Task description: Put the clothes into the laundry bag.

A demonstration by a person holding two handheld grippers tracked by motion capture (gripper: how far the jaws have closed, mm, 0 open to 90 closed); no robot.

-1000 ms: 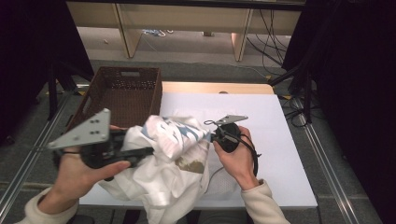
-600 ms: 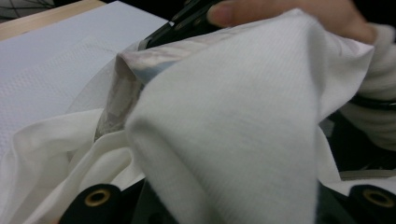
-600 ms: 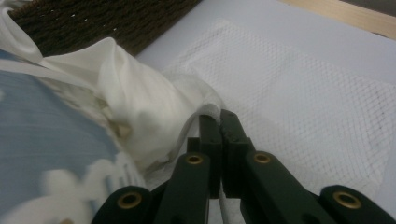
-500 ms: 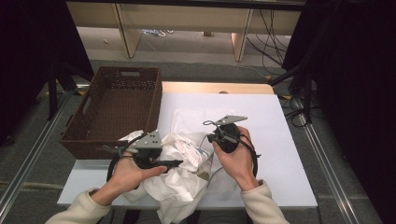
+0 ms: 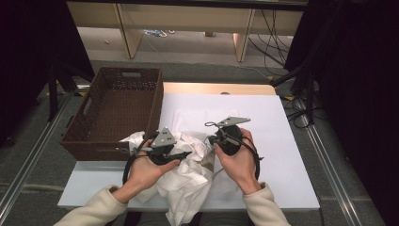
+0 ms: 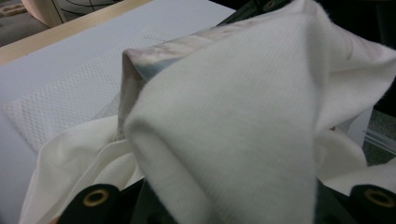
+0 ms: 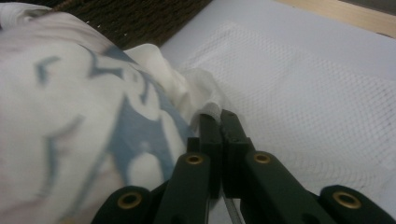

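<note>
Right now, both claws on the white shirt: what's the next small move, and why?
Probably draw the left claw away from the right claw to spread the white shirt. The right claw is shut on a fold of it, cloth drapes over the left one, and the shirt lies bunched at the table's near edge.

White garment (image 5: 186, 181) with blue print; dark brown woven basket (image 5: 115, 115); white table (image 5: 282, 141).

we see even overhead light on the table (image 5: 282, 141), dark surrounds, and cloth (image 7: 70, 116) left of our jaws blurred.
</note>
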